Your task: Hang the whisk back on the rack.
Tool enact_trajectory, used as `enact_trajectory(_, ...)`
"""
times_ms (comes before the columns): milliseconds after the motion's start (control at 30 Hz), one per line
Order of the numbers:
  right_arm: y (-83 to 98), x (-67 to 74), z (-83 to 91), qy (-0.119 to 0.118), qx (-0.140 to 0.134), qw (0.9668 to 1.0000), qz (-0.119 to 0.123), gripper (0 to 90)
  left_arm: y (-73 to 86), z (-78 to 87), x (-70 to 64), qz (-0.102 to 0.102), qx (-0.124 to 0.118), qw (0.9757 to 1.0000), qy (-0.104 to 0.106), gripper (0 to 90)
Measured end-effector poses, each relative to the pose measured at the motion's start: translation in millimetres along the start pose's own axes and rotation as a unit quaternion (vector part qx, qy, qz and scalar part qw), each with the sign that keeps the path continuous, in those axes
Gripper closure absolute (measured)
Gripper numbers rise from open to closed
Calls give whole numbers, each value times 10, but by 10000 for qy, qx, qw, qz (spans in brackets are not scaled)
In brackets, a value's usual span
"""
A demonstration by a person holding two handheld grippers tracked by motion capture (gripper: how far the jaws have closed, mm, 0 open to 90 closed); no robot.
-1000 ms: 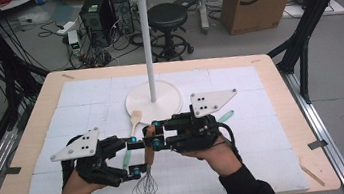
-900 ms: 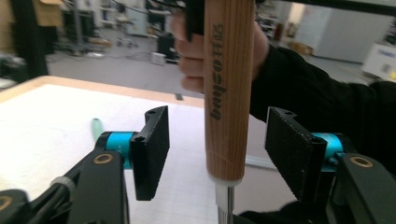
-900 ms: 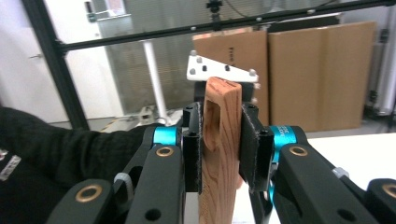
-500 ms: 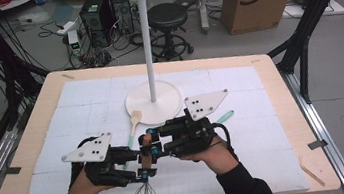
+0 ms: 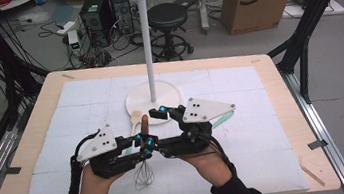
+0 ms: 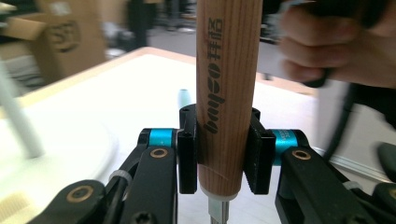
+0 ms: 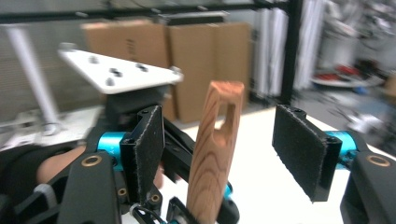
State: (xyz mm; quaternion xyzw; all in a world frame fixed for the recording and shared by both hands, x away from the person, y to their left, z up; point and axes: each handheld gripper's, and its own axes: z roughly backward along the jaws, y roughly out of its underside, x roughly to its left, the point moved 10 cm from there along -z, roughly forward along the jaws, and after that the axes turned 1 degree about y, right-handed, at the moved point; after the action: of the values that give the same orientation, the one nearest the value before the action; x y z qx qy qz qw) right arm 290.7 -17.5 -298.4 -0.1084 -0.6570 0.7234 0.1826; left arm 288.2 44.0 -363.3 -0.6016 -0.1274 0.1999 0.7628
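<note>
Left hand-held gripper (image 6: pixel 218 156): clamped on wooden-handled wire whisk (image 5: pixel 144 127), handle upright towards 12 o'clock, presenting it.
Right hand-held gripper (image 7: pixel 233 154): jaws apart around the handle top, likely taking over.

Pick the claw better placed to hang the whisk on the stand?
Right claw, probably: open, straddling the whisk handle's free slotted end. Left claw grips low by the wires.

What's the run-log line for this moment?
left hand-held gripper: shut on whisk handle | right hand-held gripper: open around handle | whisk wires: above mat
</note>
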Motion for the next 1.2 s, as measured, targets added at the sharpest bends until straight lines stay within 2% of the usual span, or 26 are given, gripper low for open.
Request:
enact_trajectory(67,15,-18,-14,148,60,9998,-117,402,-14,-6,15,-47,-17,9998,-210,707)
enact_trajectory(167,28,-32,-38,366,170,9991,-119,449,-30,-23,17,-116,18,9991,-396,706)
enact_trajectory(267,25,-15,-78,494,260,9984,-46,499,-57,-49,-10,-165,13,9989,-449,706)
enact_trajectory(333,29,-8,-101,559,327,9979,-32,568,-65,-64,-30,-250,41,9986,-471,706)
enact_trajectory(400,45,11,-114,504,394,9979,-68,678,-64,-70,-44,-294,58,9984,-472,706)
enact_trajectory(500,49,36,-104,411,423,9982,-73,689,-65,-62,-73,-317,24,9988,-364,705)
enact_trajectory(600,22,85,-71,164,357,9992,-44,691,-92,-26,-124,-358,-95,9992,-144,700)
enact_trajectory(667,-1,120,-35,-104,312,9995,-32,694,-115,10,-173,-321,-205,9990,228,690)
enact_trajectory(733,-29,154,13,-375,235,9990,-41,698,-131,62,-215,-162,-314,9972,656,646)
enact_trajectory(767,-40,162,40,-449,211,9988,-8,699,-138,91,-219,-108,-358,9962,783,603)
enact_trajectory(867,-39,158,108,-723,212,9972,0,701,-155,176,-210,-70,-470,9936,1026,509)
enact_trajectory(933,-38,157,143,-945,139,9954,-63,703,-162,218,-210,-83,-509,9916,1188,485)
enact_trajectory(1033,-35,152,171,-1190,64,9928,-128,704,-160,239,-223,-38,-508,9882,1443,432)
enact_trajectory(1100,-43,187,182,-1461,22,9892,-150,704,-157,241,-252,-45,-518,9853,1628,430)
enact_trajectory(1133,-51,218,186,-1617,-6,9867,-136,704,-155,242,-276,-31,-519,9832,1747,430)
enact_trajectory(1200,-65,281,192,-1910,-64,9815,-95,704,-158,251,-339,-15,-564,9771,2051,434)
